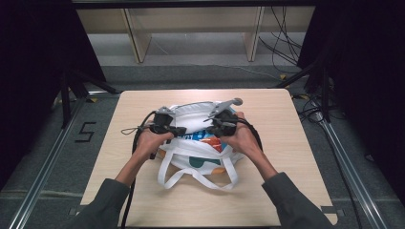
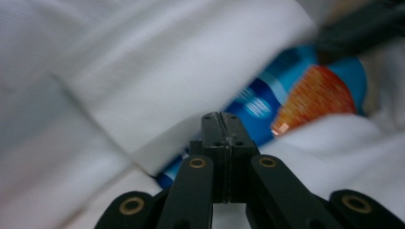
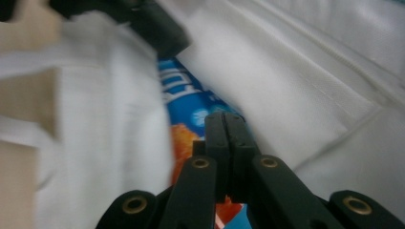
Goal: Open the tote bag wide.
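Observation:
A white tote bag (image 1: 193, 113) lies in the middle of the wooden table (image 1: 267, 191), its handles (image 1: 196, 179) spread toward me. A blue and orange snack packet (image 1: 211, 139) shows at the bag's mouth. My left gripper (image 1: 179, 130) points right at the mouth, and my right gripper (image 1: 210, 129) points left at it, tips close together. In the left gripper view the jaws (image 2: 222, 115) are pressed together over white cloth (image 2: 143, 71) and the packet (image 2: 305, 95). In the right gripper view the jaws (image 3: 224, 117) are also together above the packet (image 3: 188, 107) and the cloth (image 3: 296, 86).
Bare tabletop surrounds the bag. Cables trail from both grippers along my forearms. Beyond the table's far edge stand wooden shelf legs (image 1: 136, 38) and loose cables (image 1: 282, 43) on the floor. Metal rails (image 1: 52, 152) run along both sides.

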The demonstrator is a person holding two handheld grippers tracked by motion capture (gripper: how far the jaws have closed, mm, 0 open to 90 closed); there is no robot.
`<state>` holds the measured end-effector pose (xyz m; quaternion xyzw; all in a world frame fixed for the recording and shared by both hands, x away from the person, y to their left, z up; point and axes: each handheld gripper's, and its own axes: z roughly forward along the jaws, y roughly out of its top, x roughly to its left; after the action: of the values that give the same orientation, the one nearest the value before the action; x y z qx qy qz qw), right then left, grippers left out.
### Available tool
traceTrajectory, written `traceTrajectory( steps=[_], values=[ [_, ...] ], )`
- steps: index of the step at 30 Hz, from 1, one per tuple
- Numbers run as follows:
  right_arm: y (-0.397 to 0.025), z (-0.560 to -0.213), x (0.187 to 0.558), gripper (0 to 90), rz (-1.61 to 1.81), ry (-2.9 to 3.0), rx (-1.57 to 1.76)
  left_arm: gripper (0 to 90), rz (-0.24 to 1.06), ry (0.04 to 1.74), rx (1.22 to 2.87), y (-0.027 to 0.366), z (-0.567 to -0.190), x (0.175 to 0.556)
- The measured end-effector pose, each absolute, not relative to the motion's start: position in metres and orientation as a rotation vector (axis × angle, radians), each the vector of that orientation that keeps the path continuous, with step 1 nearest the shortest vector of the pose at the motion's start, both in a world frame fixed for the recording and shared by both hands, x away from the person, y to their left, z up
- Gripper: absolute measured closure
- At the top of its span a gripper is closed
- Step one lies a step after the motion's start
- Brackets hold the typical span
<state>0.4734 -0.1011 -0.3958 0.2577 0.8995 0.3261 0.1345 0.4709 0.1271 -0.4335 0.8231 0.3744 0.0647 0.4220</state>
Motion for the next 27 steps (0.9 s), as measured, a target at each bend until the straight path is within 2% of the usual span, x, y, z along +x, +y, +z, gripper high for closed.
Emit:
traceTrajectory(
  steps=[6, 10, 12, 15, 20, 27],
  values=[
    [-0.083, -0.418, 0.525, 90.0, 0.746, 2.543, 0.820, 89.6, 0.116, 0.813, 2.256, 0.132, -0.462, 0.429],
    [-0.089, -0.439, 0.565, 90.0, 0.681, 2.512, 1.012, 89.7, 0.112, 0.818, 2.213, 0.138, -0.477, 0.411],
    [-0.093, -0.454, 0.575, 90.0, 0.638, 2.501, 1.088, 89.7, 0.158, 0.811, 2.226, 0.137, -0.477, 0.411],
    [-0.103, -0.456, 0.582, 90.0, 0.700, 2.518, 1.107, 89.6, 0.145, 0.789, 2.247, 0.136, -0.466, 0.414],
    [-0.119, -0.414, 0.553, 89.9, 0.864, 2.486, 1.049, 87.7, 0.218, 0.818, 2.115, 0.139, -0.435, 0.434],
    [-0.138, -0.406, 0.487, 89.4, 0.795, 2.637, 0.791, 87.9, 0.316, 0.943, 2.111, 0.130, -0.419, 0.491]
  ],
)
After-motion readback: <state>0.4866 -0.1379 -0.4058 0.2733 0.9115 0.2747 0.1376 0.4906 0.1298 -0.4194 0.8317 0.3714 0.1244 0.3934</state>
